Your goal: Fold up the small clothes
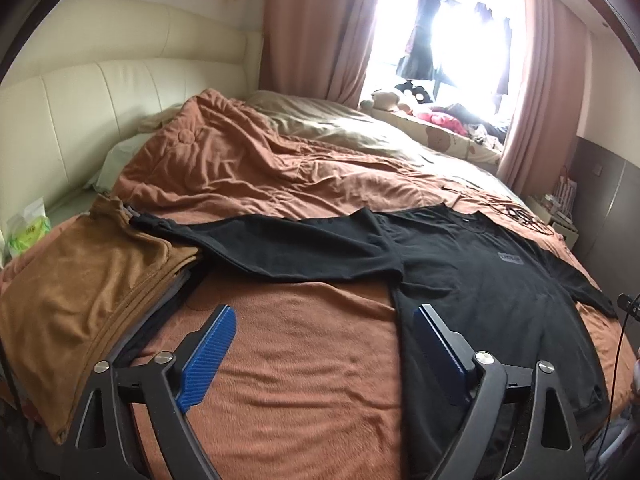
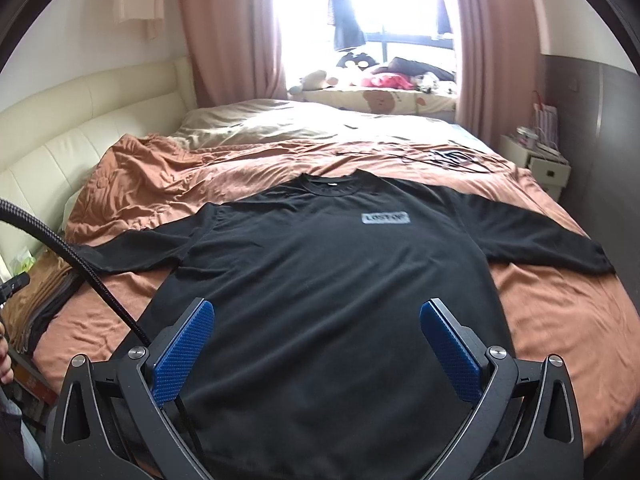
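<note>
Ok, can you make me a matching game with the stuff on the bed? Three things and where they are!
Things:
1. black T-shirt
2. brown folded clothes
3. soft toys

Places:
A. on the ledge by the window
B. spread flat on the orange blanket, sleeves out
C. stacked at the bed's left edge, under the tip of one sleeve

Pairs: 1-B, 2-C, 3-A

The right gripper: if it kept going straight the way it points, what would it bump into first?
Probably the black shirt spread flat on the bed. The right gripper is open, empty and angled down over the shirt's lower body, with nothing else between; how far above the cloth is unclear.
</note>
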`<action>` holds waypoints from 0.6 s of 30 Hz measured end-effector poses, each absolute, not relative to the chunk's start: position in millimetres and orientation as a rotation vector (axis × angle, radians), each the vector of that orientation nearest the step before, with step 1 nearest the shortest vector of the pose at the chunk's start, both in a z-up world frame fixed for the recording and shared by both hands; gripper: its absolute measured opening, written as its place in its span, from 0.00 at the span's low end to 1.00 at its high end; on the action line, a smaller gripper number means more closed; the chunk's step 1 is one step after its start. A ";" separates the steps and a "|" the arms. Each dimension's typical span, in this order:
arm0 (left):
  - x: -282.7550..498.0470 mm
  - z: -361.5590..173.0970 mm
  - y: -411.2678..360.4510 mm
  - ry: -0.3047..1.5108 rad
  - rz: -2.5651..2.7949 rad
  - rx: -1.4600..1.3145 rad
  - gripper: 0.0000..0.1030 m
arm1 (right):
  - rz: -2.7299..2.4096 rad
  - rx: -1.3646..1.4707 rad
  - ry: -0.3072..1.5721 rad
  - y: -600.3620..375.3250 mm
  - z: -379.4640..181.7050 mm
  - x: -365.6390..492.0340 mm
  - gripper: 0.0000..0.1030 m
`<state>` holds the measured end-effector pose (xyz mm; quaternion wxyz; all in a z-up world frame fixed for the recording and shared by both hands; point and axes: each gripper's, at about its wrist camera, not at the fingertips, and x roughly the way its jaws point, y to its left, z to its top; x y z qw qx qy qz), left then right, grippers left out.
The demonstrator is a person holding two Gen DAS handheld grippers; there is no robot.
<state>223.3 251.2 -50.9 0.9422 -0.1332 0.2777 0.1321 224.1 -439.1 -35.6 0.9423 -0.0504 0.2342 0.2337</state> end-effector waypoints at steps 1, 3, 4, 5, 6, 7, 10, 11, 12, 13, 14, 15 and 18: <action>228.1 -53.2 256.5 0.576 0.280 -0.279 0.85 | 0.485 -0.105 0.478 -434.0 -37.0 231.0 1.00; 238.1 -57.9 267.8 0.591 0.301 -0.292 0.82 | 0.507 -0.105 0.479 -427.6 -38.1 246.4 0.99; 242.2 -59.8 272.6 0.597 0.303 -0.300 0.81 | 0.519 -0.108 0.479 -423.2 -39.1 255.5 0.96; 247.6 -62.1 278.7 0.606 0.307 -0.310 0.80 | 0.527 -0.109 0.483 -419.4 -40.1 262.6 0.95; 252.1 -63.7 282.3 0.612 0.315 -0.314 0.80 | 0.536 -0.108 0.488 -415.7 -41.1 270.4 0.94; 256.6 -65.2 286.0 0.618 0.324 -0.317 0.80 | 0.543 -0.105 0.492 -413.9 -42.1 276.6 0.94; 270.9 -69.6 298.1 0.634 0.337 -0.330 0.76 | 0.571 -0.110 0.508 -405.8 -46.7 297.8 0.84; 276.5 -71.6 303.0 0.643 0.342 -0.339 0.75 | 0.573 -0.115 0.516 -403.1 -48.8 306.1 0.82; 280.6 -73.0 306.8 0.649 0.344 -0.347 0.74 | 0.580 -0.115 0.524 -400.7 -49.9 312.3 0.80; 285.0 -74.7 310.4 0.655 0.347 -0.354 0.73 | 0.595 -0.108 0.534 -397.7 -51.0 320.0 0.78; 290.3 -76.4 314.7 0.661 0.353 -0.360 0.72 | 0.613 -0.098 0.544 -394.9 -53.1 328.8 0.77; 295.9 -78.3 319.0 0.668 0.360 -0.362 0.72 | 0.626 -0.095 0.553 -390.6 -53.1 336.2 0.74; 310.7 -84.8 330.4 0.685 0.384 -0.366 0.72 | 0.661 -0.080 0.575 -380.3 -53.7 356.5 0.71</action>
